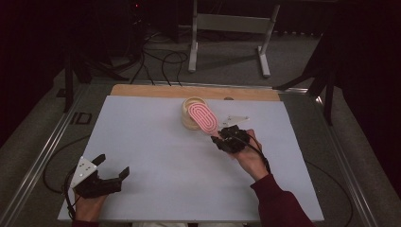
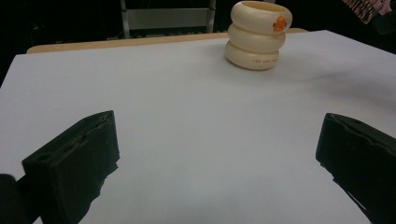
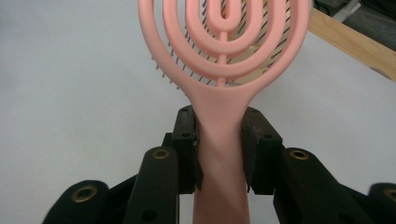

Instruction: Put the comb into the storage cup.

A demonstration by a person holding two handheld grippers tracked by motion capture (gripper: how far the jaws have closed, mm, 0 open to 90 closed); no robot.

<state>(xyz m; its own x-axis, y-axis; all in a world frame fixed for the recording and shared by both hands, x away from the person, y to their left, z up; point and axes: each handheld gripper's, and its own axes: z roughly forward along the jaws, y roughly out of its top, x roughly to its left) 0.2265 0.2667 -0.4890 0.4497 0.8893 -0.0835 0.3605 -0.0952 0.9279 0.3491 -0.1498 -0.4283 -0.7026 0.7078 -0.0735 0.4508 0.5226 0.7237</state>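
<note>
The pink hairbrush (image 1: 202, 118) hangs over the mouth of the cream ringed holder (image 1: 190, 115) at the far middle of the table (image 1: 142, 151). Judging by the lean, its wide head could catch the rim and tip the light holder, or the smooth handle could twist in the grip. The right tool (image 1: 218, 137) is clamped on the handle just below the head. The left tool (image 1: 113, 170) rests near left, jaws wide apart, holding nothing
</note>
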